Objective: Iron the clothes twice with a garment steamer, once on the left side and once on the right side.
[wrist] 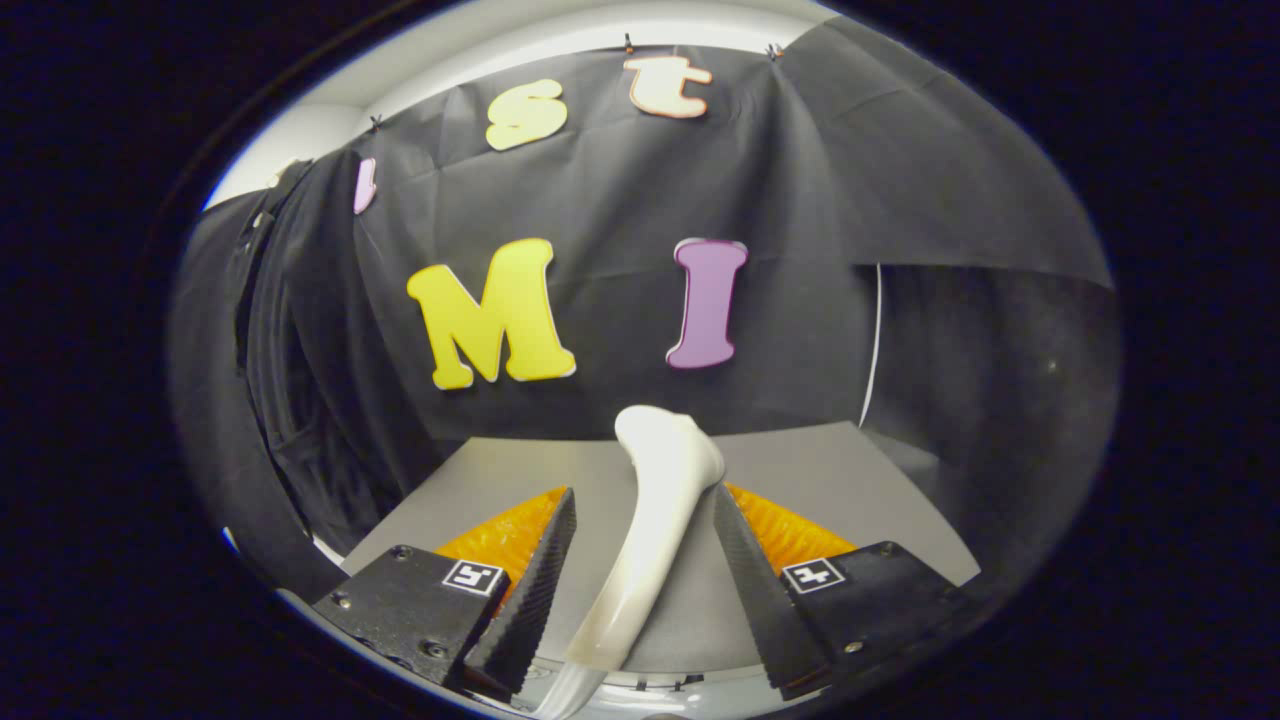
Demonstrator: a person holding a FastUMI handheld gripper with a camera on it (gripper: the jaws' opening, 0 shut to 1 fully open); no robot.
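**Gripper view: steamer between the fingers, grip unconfirmed**

The gripper (645, 520) has its fingers (540, 570) spread either side of the white steamer (655, 520), which stands tilted over the grey table (850, 470). Gaps show on both sides, so the jaws look released, not clamped. If they close off-centre on that smooth curved handle, it could twist or slip. An orange cloth (500, 535) lies beyond the fingers; a slipping head could snag it.

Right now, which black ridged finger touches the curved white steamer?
The right finger: its tip meets the curved white plastic steamer just below its head. The left finger stands apart, with grey table showing in the gap.
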